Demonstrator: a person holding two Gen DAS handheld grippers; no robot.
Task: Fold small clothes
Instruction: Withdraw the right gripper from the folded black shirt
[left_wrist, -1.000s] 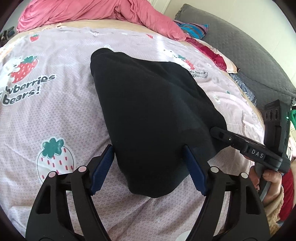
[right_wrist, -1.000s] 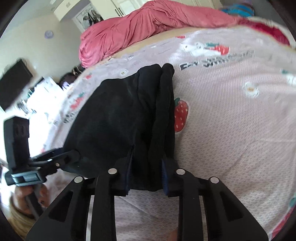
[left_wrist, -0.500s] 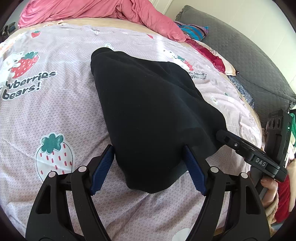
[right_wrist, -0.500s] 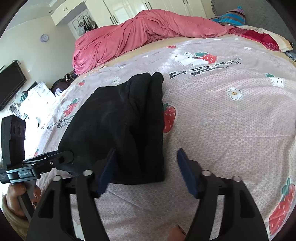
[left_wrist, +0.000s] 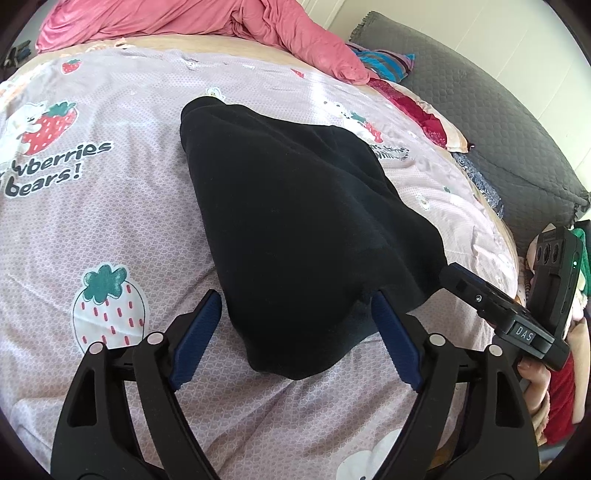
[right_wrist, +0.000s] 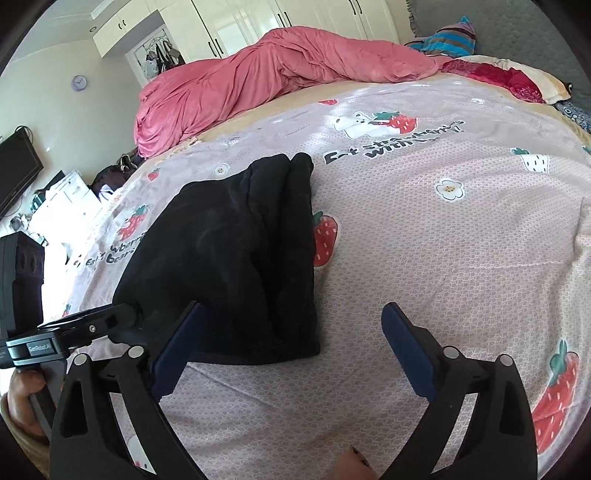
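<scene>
Garment: black cloth (left_wrist: 295, 229) lies folded on the strawberry sheet (left_wrist: 110, 229), centre frame in both views.
Left gripper (left_wrist: 295, 336): jaws opening, wide around the cloth's near corner; right pad touches the fabric, left pad just clear.
Right gripper (right_wrist: 291, 350): jaws opening, near full spread; cloth's lower edge between them, off the right pad.
Background: pink duvet (right_wrist: 258, 74) bunched at upper frame.

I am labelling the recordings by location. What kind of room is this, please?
Most likely a bedroom in a home. The black garment lies on a bed with a strawberry-print sheet, a crumpled pink duvet is at the far edge, and built-in wardrobes line the wall.
</scene>
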